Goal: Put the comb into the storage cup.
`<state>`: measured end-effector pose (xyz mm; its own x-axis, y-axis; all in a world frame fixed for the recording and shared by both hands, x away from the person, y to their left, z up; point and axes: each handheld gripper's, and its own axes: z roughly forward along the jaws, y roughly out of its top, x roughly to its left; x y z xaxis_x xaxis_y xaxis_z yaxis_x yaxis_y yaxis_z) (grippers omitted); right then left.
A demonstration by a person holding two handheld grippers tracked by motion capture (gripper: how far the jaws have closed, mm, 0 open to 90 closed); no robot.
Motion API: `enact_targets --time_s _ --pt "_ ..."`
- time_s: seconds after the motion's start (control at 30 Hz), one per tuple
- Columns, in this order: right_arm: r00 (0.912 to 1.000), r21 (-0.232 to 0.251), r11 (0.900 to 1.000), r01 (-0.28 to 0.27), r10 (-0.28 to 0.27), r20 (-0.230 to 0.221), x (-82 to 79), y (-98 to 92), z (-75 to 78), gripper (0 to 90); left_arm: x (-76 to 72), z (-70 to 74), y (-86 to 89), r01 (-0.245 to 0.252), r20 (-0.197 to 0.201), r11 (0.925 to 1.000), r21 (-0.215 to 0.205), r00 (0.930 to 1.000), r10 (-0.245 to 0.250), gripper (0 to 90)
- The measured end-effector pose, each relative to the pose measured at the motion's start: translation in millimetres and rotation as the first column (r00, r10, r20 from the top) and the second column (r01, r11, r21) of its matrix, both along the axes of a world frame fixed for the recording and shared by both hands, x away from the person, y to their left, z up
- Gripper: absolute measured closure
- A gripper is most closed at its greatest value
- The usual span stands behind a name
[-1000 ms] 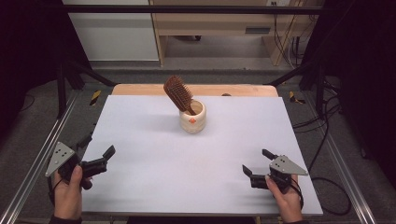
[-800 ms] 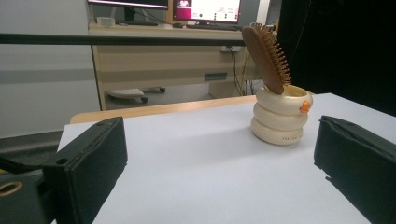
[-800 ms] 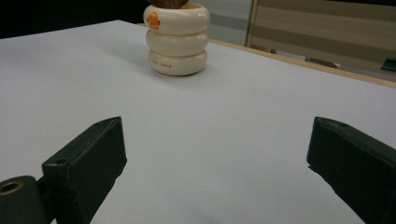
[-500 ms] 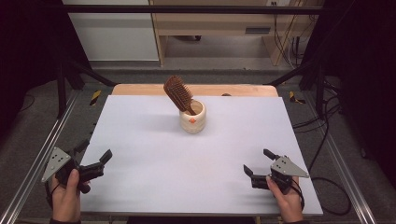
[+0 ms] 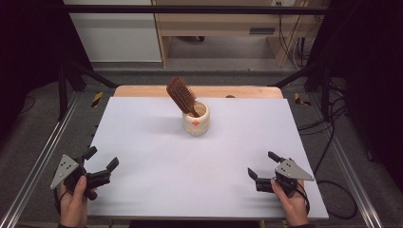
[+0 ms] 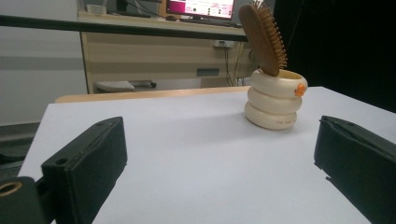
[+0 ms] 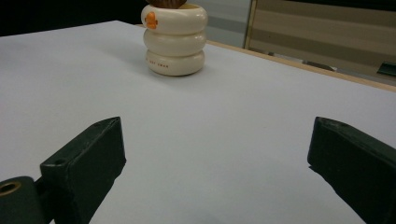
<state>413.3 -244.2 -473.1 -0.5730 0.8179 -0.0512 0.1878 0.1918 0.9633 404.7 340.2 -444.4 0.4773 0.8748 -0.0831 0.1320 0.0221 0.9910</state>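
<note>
1. left hand-held gripper (image 5: 101, 163) and right hand-held gripper (image 5: 262, 165) both sit released, jaws wide, well short of the cup (image 5: 196, 118).
2. the hairbrush (image 5: 181, 95) leans head-up in the cup, mid-bench (image 5: 157, 190).
3. the brush looks light and stiff; grip the wooden head's edges, not the bristles.
4. the handle is hidden inside the cup.

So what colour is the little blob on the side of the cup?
Orange. The little blob sits on the cream cup, clearest in the right gripper view.
</note>
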Motion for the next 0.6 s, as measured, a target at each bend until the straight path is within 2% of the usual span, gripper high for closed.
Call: enact_targets --time_s 0.17,0.6 --pt "1.0000 0.002 1.000 -0.002 0.002 -0.003 0.1 -0.2 -0.2 4.5 -0.5 -4.9 -9.1 0.037 0.002 0.9988 0.032 0.9993 -0.037 2.5" --pt "0.9999 0.019 1.000 -0.011 0.011 -0.004 0.5 -0.3 -0.4 4.5 0.5 -16.8 -29.9 0.099 -0.011 0.9947 0.027 0.9950 -0.099 2.5"
